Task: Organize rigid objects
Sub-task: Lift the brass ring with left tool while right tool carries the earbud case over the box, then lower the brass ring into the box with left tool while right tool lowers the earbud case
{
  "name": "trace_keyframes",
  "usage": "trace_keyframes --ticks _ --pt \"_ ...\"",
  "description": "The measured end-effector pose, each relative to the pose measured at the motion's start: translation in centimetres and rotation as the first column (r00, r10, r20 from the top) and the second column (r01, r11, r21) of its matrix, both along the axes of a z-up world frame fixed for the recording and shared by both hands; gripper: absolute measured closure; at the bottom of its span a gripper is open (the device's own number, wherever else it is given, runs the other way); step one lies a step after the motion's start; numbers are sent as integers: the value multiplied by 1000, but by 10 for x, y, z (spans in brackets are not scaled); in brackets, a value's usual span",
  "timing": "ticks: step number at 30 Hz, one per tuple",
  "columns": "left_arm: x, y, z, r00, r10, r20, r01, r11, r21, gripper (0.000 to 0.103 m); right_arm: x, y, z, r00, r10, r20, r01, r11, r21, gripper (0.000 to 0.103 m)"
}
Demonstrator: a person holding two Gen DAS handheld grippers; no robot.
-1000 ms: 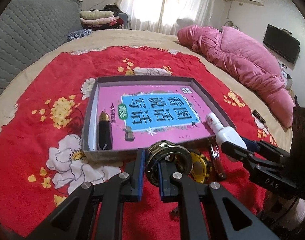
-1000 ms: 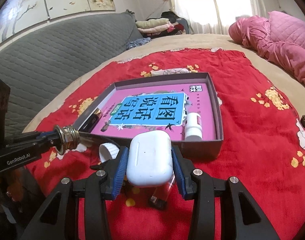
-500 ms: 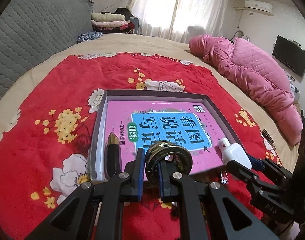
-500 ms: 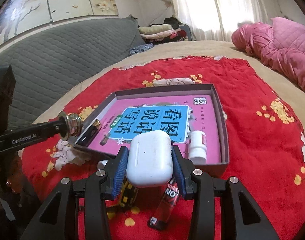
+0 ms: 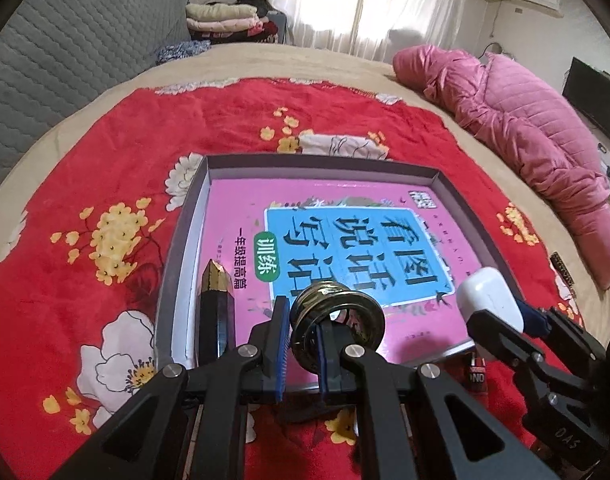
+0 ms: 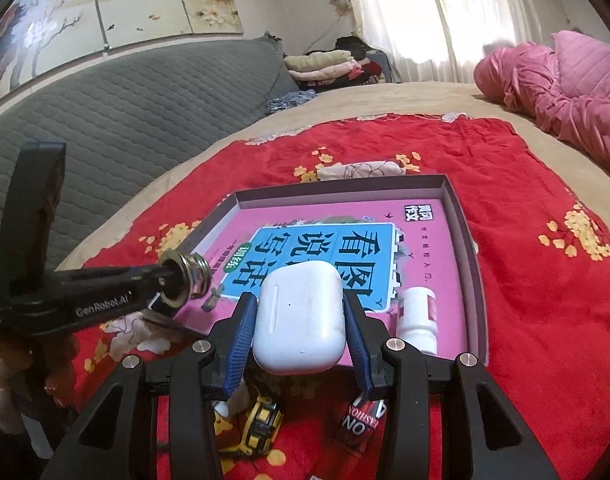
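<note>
My left gripper (image 5: 301, 344) is shut on a brass threaded metal fitting (image 5: 337, 320), held above the near edge of the grey tray (image 5: 325, 162), which has a pink and blue book (image 5: 345, 232) lying in it. From the right wrist view the same fitting (image 6: 185, 280) hangs over the tray's left corner. My right gripper (image 6: 299, 332) is shut on a white earbud case (image 6: 299, 316), just in front of the tray (image 6: 461, 216). A black and gold lipstick (image 5: 217, 312) lies along the tray's left side. A small white bottle (image 6: 419, 316) lies near the tray's right wall.
The tray sits on a red floral blanket (image 5: 105, 168) spread over a bed. A yellow tape measure (image 6: 261, 424) and a red and black lighter (image 6: 361, 420) lie on the blanket under my right gripper. A pink quilt (image 5: 525, 120) is heaped at the right, a grey padded headboard (image 6: 125, 108) at the left.
Both grippers have moved forward toward the tray with their loads; the fitting now hangs over the tray's near edge and the earbud case is closer to the tray.
</note>
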State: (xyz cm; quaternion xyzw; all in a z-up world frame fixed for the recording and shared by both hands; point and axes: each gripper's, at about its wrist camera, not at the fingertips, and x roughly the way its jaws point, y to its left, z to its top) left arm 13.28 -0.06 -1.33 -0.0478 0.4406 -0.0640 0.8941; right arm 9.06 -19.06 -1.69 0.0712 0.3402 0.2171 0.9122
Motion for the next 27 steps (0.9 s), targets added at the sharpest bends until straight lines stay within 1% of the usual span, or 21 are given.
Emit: trace_keyframes --ticks 3,6,13,20,27 --pt "4 -1 -4 999 -15 -49 15 1000 -6 91 6 1 -3 1000 6 -4 -6 1000 -4 58" --pt "7 -2 -8 997 -13 -72 15 1000 18 91 14 4 -9 1000 10 -19 -10 1000 -10 58" --pt "12 -2 -17 991 -6 -132 10 1000 28 91 23 9 -18 999 18 -35 -19 1000 -19 58" --pt "15 -4 -23 985 -12 -170 19 999 41 91 25 8 -20 999 23 -42 -24 1000 -15 58" --pt "19 -3 -26 979 -4 -205 10 999 31 91 27 6 -25 998 14 -62 -15 1000 -18 58"
